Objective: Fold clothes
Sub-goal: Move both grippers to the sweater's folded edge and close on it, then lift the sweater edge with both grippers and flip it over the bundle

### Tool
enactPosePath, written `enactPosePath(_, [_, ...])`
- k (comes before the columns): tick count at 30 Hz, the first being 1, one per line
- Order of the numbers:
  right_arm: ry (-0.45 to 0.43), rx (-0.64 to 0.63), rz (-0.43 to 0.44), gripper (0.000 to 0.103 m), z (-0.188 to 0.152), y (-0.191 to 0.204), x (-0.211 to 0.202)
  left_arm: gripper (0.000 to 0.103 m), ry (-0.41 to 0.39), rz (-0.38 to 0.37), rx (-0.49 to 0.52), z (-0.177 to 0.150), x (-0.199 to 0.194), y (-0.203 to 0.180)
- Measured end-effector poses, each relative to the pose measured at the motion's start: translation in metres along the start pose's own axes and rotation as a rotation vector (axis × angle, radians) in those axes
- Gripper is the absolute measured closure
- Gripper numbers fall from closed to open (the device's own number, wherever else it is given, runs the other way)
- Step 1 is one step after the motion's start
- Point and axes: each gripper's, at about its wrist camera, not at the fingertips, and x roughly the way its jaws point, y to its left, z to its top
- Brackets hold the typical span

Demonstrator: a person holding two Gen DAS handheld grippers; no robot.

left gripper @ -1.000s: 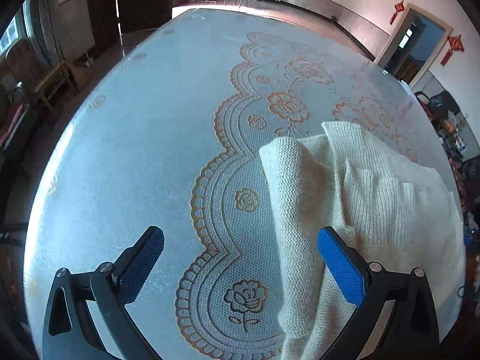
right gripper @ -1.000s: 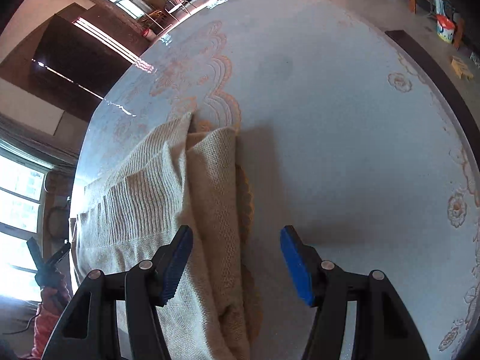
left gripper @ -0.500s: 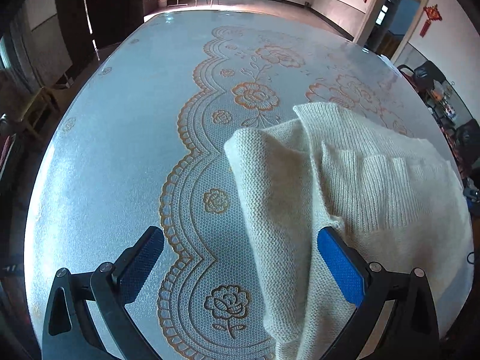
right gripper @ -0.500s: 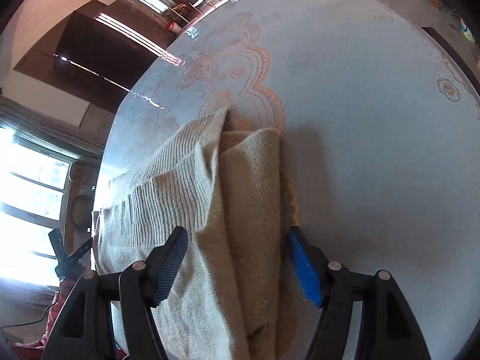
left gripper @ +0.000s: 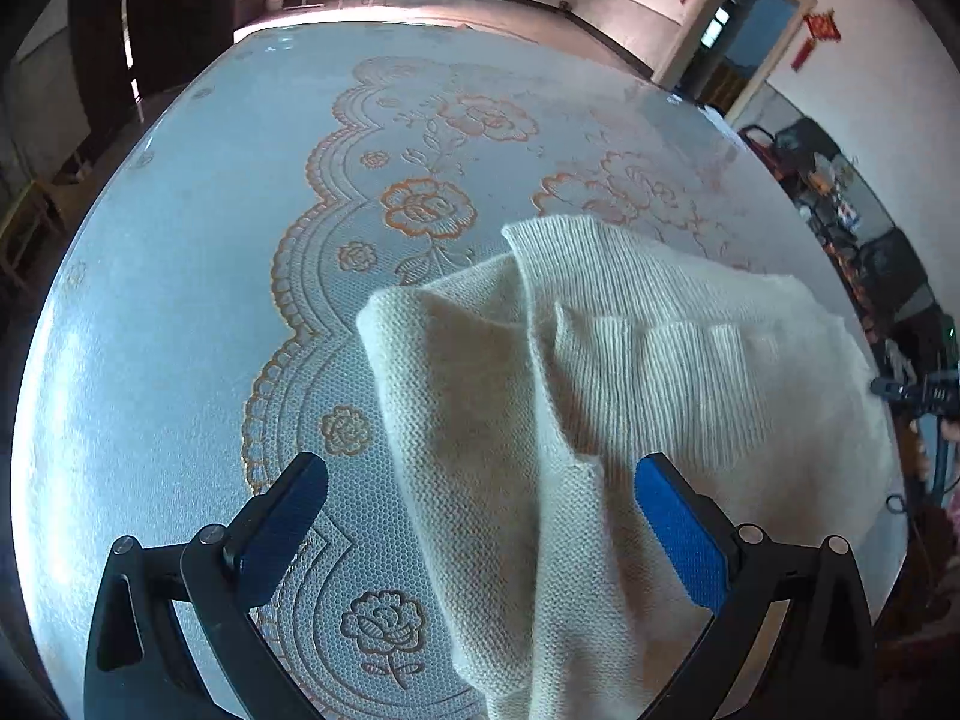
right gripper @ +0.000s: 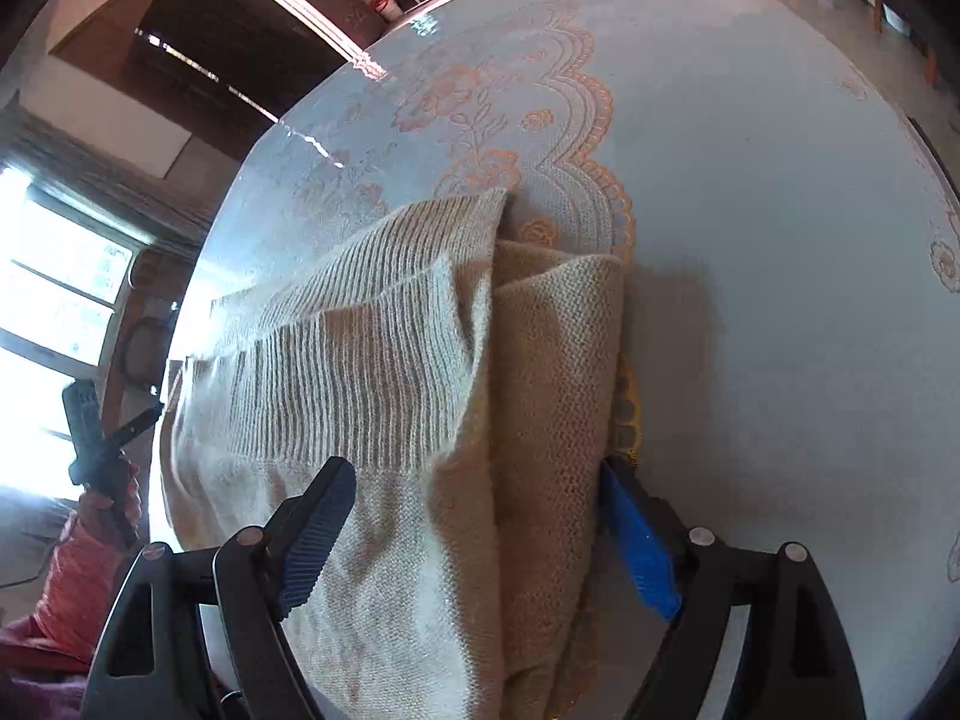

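A cream knitted sweater (left gripper: pixel 630 396) lies folded lengthwise on the round table (left gripper: pixel 180 300), one plain-knit flap laid over its ribbed part. My left gripper (left gripper: pixel 480 468) hovers open above the sweater's near left fold, its blue pads (left gripper: pixel 288 516) wide apart and touching nothing. In the right wrist view the same sweater (right gripper: pixel 390 360) fills the lower middle. My right gripper (right gripper: pixel 474 474) straddles its folded edge with the jaws opening; cloth lies below and between the pads (right gripper: pixel 636 540), which do not press on it.
A pale cloth with orange lace and rose patterns (left gripper: pixel 426 210) covers the table. A red sleeve (right gripper: pixel 72 576) shows at the table's left edge in the right wrist view. Chairs, a doorway (left gripper: pixel 732 42) and clutter ring the room beyond.
Both grippers have shifted sideways and rolled, so the sweater now sits more centrally between their fingers. The right jaws stand wider apart than before. The sweater itself lies as it did.
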Motion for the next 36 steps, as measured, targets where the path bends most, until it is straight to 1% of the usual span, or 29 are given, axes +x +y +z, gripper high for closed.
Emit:
enactPosePath(2, [0.013,-0.04,-0.04,0.018,0.0,0.007,0.002,0.0,0.027,0.004,0.031,0.001,0.008,-0.005])
enactPosePath(4, [0.019,-0.069,-0.069,0.018,0.0,0.012,0.004,0.0,0.051,0.003,0.027,0.003,0.015,-0.005])
enactPosePath(5, [0.021,-0.081,-0.078,0.017,0.0,0.014,0.005,0.0,0.051,-0.003,0.018,0.003,0.017,-0.003])
enactPosePath(8, [0.021,-0.082,-0.07,0.016,0.002,0.013,0.005,0.0,0.044,-0.019,0.001,0.005,0.021,-0.001])
enactPosePath(12, [0.019,-0.062,-0.046,0.016,0.002,0.009,0.004,0.0,0.043,0.014,0.056,0.006,0.026,-0.011])
enactPosePath(15, [0.021,-0.077,-0.054,0.015,0.001,0.007,0.002,0.0,0.046,0.025,0.04,0.007,0.027,-0.013])
enactPosePath(17, [0.015,-0.094,-0.078,0.015,0.001,0.011,0.003,0.0,0.04,0.034,0.026,0.007,0.028,-0.015])
enactPosePath(19, [0.002,-0.107,-0.115,0.015,0.001,0.017,0.006,0.0,0.008,0.047,0.001,0.003,0.028,-0.018])
enactPosePath(22, [0.003,-0.158,-0.205,0.016,-0.002,0.028,0.012,0.0,-0.025,0.063,-0.005,-0.002,0.027,-0.022])
enactPosePath(24, [0.01,-0.194,-0.277,0.022,-0.005,0.035,0.016,0.0,-0.029,0.06,-0.005,-0.003,0.026,-0.021])
enactPosePath(25, [0.006,-0.193,-0.294,0.027,-0.005,0.036,0.016,0.0,-0.029,0.059,-0.004,-0.003,0.025,-0.02])
enactPosePath(26, [-0.008,-0.169,-0.283,0.038,-0.004,0.033,0.013,0.0,-0.031,0.059,-0.004,-0.003,0.024,-0.02])
enactPosePath(27, [-0.025,-0.131,-0.241,0.051,-0.003,0.028,0.01,0.0,-0.033,0.06,-0.005,-0.004,0.024,-0.021])
enactPosePath(28, [-0.038,-0.074,-0.175,0.084,-0.002,0.02,0.008,0.001,-0.036,0.061,-0.005,-0.005,0.023,-0.021])
enactPosePath(29, [-0.05,-0.006,-0.105,0.084,-0.003,0.01,0.007,0.003,-0.043,0.059,-0.003,-0.005,0.023,-0.022])
enactPosePath(30, [-0.062,0.032,-0.065,0.084,-0.004,0.004,0.006,0.01,-0.05,0.055,0.0,-0.005,0.022,-0.024])
enactPosePath(31, [-0.075,0.048,-0.049,0.085,-0.006,0.001,0.005,0.016,-0.058,0.041,0.005,-0.005,0.022,-0.027])
enactPosePath(33, [-0.101,0.079,-0.015,0.085,-0.009,-0.004,0.003,0.05,-0.07,0.004,0.014,-0.004,0.021,-0.034])
enactPosePath(35, [-0.124,0.115,0.012,0.086,-0.014,-0.014,0.0,0.06,-0.074,-0.005,0.007,-0.004,0.021,-0.04])
enactPosePath(36, [-0.134,0.128,0.019,0.086,-0.015,-0.016,-0.001,0.063,-0.08,-0.002,0.003,-0.005,0.021,-0.042])
